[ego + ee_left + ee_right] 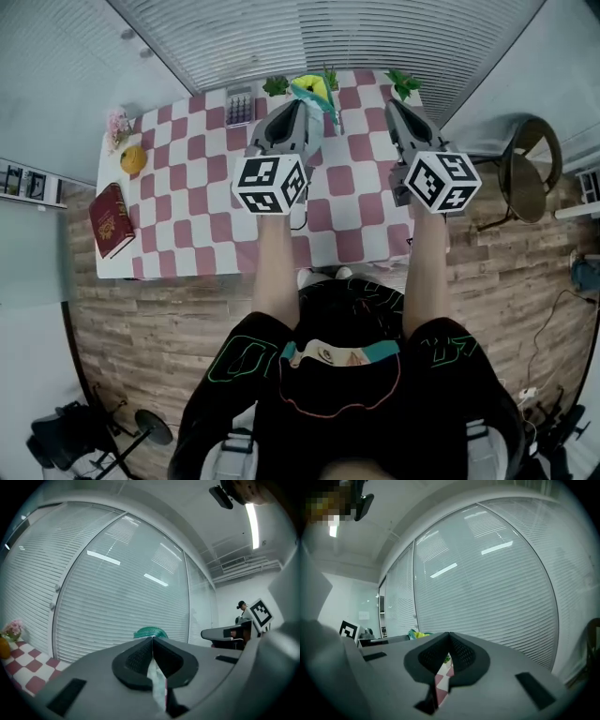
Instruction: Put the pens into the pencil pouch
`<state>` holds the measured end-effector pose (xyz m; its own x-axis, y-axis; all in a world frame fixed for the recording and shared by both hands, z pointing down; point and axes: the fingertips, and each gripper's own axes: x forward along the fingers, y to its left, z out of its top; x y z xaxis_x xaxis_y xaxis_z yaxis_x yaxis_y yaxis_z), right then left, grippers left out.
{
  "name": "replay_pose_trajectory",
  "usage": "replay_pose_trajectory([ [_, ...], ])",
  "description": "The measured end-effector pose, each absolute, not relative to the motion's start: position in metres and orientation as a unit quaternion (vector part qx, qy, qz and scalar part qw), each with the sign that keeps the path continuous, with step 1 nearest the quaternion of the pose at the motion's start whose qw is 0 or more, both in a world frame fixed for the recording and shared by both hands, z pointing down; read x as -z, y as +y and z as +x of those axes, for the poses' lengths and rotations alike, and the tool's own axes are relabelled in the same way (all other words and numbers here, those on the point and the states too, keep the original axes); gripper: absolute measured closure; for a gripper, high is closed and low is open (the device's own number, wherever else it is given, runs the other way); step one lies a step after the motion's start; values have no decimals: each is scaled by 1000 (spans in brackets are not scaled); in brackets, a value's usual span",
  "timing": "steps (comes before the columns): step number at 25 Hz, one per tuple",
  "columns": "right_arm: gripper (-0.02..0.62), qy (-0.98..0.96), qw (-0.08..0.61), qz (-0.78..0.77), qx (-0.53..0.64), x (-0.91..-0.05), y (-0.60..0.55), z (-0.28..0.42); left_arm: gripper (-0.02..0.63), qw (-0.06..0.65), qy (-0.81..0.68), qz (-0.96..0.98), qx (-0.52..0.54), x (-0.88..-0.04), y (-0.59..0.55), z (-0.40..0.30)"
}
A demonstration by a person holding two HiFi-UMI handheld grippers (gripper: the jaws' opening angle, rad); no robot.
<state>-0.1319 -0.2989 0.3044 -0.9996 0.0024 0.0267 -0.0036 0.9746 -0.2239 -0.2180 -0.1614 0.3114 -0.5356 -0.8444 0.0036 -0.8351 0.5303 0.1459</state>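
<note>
Seemingly soft and light, the pencil pouch [311, 89] hangs pinched by its rim in the left gripper's [152, 638] shut fingers, while the right gripper's [449, 633] fingers meet empty.

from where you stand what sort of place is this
Likely an office or lab room rather than a home: slatted blinds run along the walls, a ceiling strip light hangs overhead, and wood-look floor surrounds a small pink-checked table.

Head view looks steeply down from well above the checkered counter [187, 169]. Each gripper view sits close behind its fingers [135, 662], facing level; all views share the window blinds [117, 597].
</note>
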Motion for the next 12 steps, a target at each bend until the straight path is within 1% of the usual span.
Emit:
replay_pose_trajectory([
  [8,594,-994,37,41,-89,-319,-308,-122,605,26,-923,383,30,-316,-138,-226],
  [12,594,-995,41,60,-69,-323,-311,-117,605,21,-942,334,32,-316,-124,-226],
])
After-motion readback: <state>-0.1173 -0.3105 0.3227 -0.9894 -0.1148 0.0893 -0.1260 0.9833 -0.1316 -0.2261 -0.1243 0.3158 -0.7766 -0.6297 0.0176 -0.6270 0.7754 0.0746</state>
